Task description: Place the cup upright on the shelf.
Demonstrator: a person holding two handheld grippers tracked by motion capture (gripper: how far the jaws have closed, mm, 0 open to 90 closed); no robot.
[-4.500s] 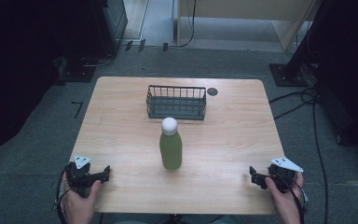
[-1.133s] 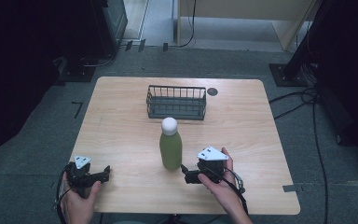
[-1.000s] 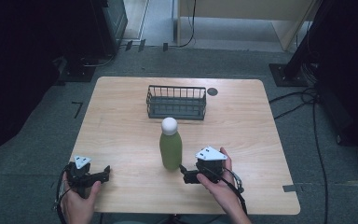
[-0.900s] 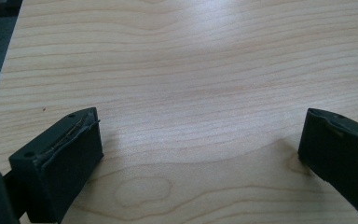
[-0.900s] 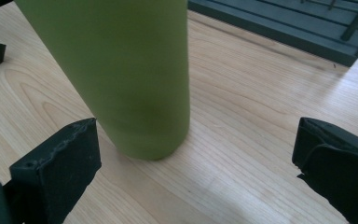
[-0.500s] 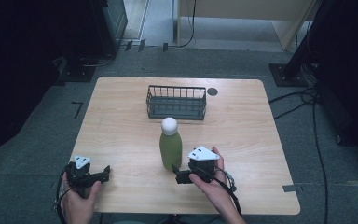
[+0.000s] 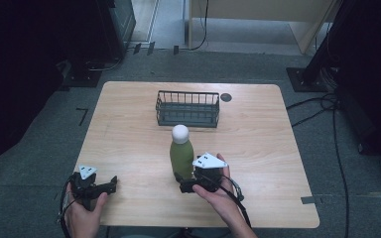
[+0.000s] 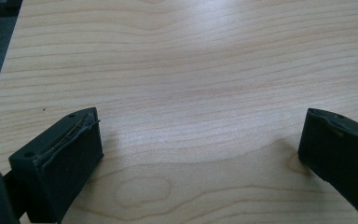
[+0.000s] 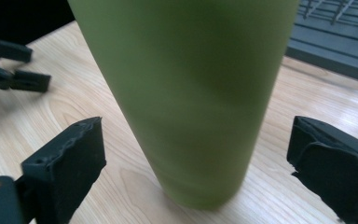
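Note:
A green bottle (image 7: 181, 157) with a white round cap (image 7: 180, 133) stands upright at the table's middle, in front of a dark wire basket (image 7: 187, 108). My right gripper (image 7: 184, 183) sits low at the bottle's base. In the right gripper view the green bottle (image 9: 186, 84) stands between the two fingers (image 9: 70, 158), with a gap on each side. The jaws have just been closing, and the pads do not press on the bottle. My left gripper (image 7: 112, 184) rests open near the front left edge, and between its fingers (image 8: 63, 154) lies bare wood.
The wooden table (image 7: 258, 144) has bare room right of the bottle and along its left side. A small dark round spot (image 7: 225, 97) lies beside the basket. The basket (image 9: 335, 42) sits close behind the bottle. Cables trail across the floor at the right.
My right gripper has moved left from the table's right side to the bottle, whose base now stands between its jaws. The left hand, bottle and basket have not moved.

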